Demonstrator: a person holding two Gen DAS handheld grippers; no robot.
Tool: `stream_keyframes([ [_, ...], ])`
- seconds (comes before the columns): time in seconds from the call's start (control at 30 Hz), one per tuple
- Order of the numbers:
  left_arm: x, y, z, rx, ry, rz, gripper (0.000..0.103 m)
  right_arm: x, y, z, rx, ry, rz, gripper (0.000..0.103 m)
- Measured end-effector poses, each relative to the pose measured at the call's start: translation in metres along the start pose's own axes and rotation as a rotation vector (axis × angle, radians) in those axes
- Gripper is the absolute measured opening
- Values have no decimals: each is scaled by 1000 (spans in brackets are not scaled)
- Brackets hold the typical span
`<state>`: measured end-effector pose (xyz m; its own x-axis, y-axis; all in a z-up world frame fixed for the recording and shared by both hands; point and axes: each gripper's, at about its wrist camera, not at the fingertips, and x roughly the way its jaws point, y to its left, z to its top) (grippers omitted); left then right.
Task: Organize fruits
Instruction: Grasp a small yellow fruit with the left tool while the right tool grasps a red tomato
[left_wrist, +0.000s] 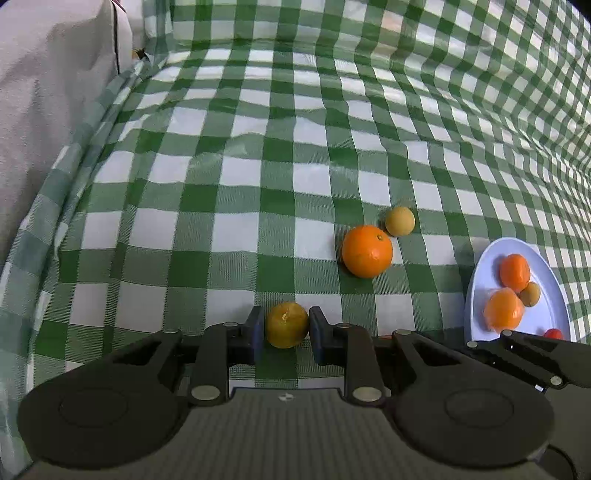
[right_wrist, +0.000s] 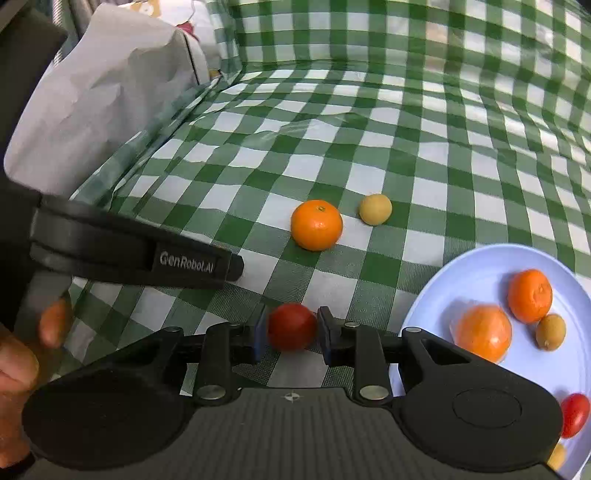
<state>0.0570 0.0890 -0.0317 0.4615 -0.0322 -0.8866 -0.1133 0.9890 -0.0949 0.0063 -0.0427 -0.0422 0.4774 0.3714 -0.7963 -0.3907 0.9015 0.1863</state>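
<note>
My left gripper (left_wrist: 286, 334) is shut on a small yellow-orange fruit (left_wrist: 287, 325), low over the green checked cloth. My right gripper (right_wrist: 291, 330) is shut on a red tomato (right_wrist: 291, 326), just left of the pale blue plate (right_wrist: 476, 269). The plate holds two oranges (right_wrist: 530, 295), a small yellow fruit (right_wrist: 550, 331) and a red tomato (right_wrist: 574, 415). A loose orange (left_wrist: 366, 251) and a small yellow fruit (left_wrist: 399, 220) lie on the cloth; they also show in the right wrist view as the orange (right_wrist: 316, 224) and yellow fruit (right_wrist: 375, 209).
A white paper bag (right_wrist: 103, 96) stands at the left edge of the table. The left gripper's body (right_wrist: 136, 254) and the person's hand (right_wrist: 22, 354) fill the left side of the right wrist view. The cloth rises as a backdrop behind.
</note>
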Motion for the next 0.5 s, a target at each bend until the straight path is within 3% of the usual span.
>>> stream_keyframes([
  [0.2, -33, 4, -14, 11, -91, 16, 28, -26, 2, -4, -9, -82, -29, 29],
  [0.5, -91, -3, -39, 55, -255, 1, 28, -124, -3, -30, -12, -307, -108, 29],
])
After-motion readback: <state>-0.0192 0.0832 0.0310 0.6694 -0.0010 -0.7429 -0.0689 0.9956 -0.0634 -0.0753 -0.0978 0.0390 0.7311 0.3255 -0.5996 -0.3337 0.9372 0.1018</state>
